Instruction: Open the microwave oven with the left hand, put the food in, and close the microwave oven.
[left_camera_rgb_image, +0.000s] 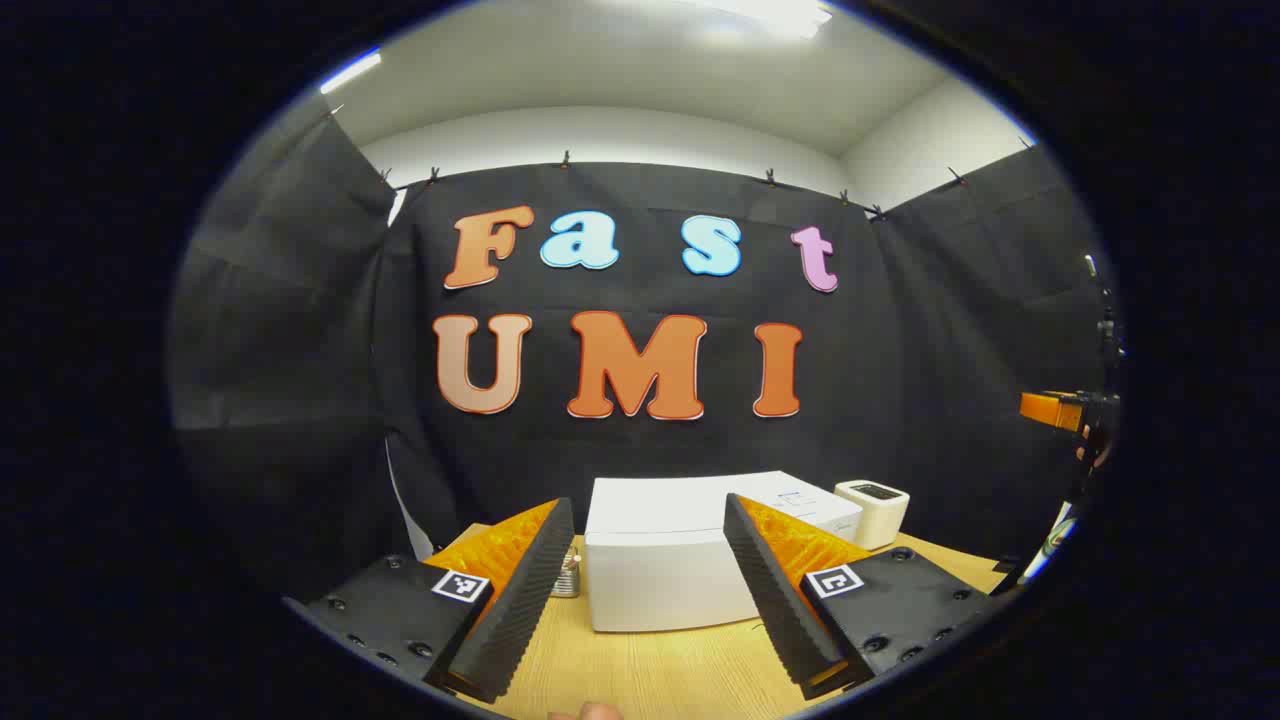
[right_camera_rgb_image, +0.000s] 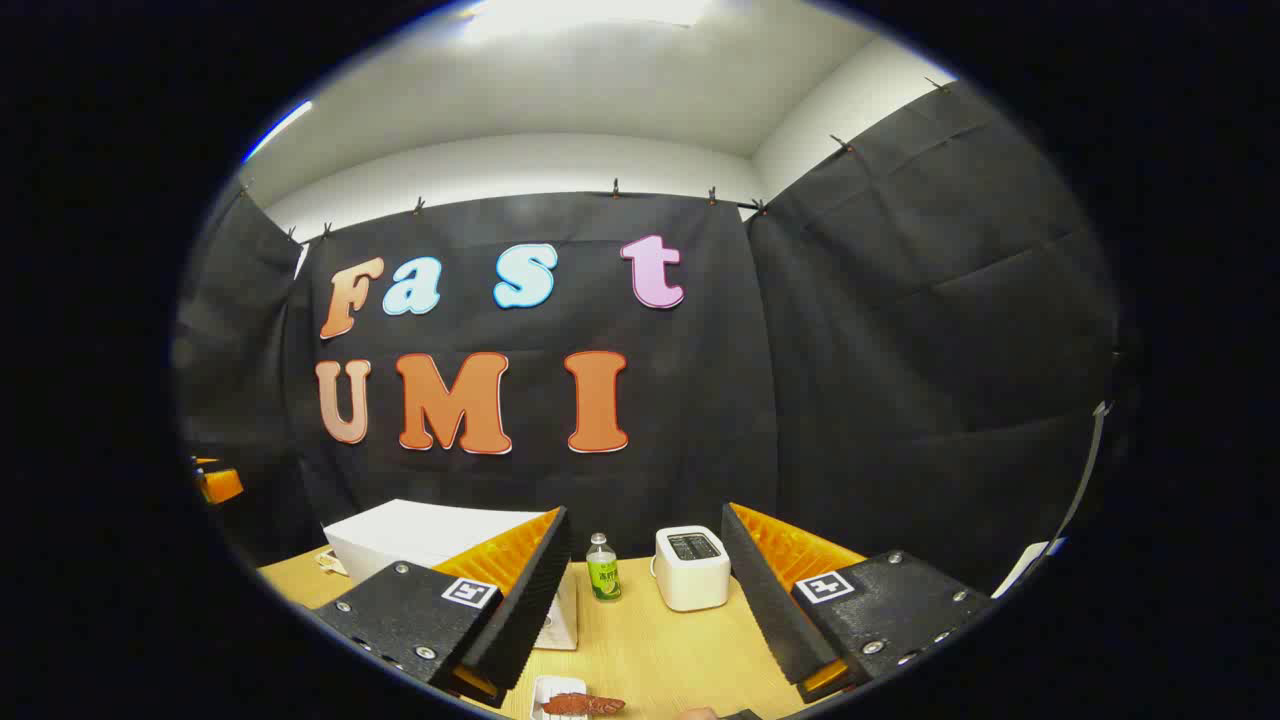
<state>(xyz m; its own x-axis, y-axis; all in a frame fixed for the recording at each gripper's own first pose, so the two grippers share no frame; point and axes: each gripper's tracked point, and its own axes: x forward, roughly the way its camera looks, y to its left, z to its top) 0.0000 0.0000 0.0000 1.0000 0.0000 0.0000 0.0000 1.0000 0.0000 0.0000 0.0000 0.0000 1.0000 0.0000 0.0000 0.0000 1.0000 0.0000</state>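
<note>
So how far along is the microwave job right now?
Nothing looks done yet. The white box-shaped microwave oven on the wooden table appears closed. In hand: the left tool is open and lined up on it without touching. The right tool is open and empty; the reddish food on its small white tray sits on the table. Left: opening, loading, closing.

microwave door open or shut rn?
Shut. The microwave oven shows a flat, flush white front in the left gripper view, no door swung out. The left gripper hangs open before it.
</note>
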